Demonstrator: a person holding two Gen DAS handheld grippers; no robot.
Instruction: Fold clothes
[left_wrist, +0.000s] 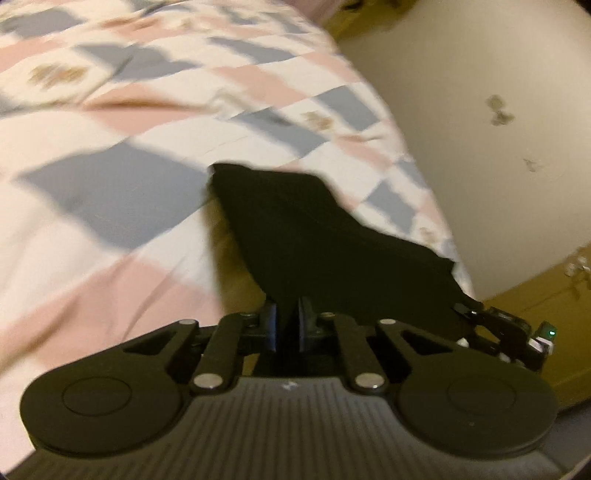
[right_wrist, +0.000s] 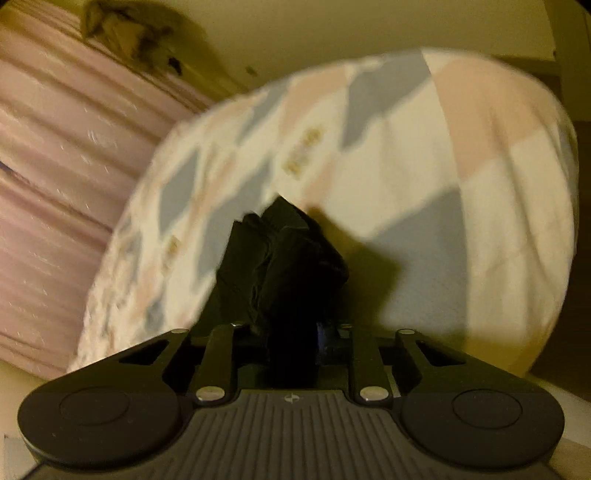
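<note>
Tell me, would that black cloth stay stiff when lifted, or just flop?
Probably flop: the black cloth sags in a soft sheet from the left gripper and bunches into folds at the right gripper. It likely weighs little, and won't roll.

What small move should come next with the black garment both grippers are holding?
Probably draw the two grippers apart and lower it flat onto the checked bedspread. The left gripper and right gripper each pinch the black garment, which hangs bunched and lifted.

Both grippers are clamped tight right now: left gripper (left_wrist: 287, 314) pinching the black garment (left_wrist: 314, 236), right gripper (right_wrist: 295, 332) doing the same (its fingertips mostly buried in bunched fabric).
</note>
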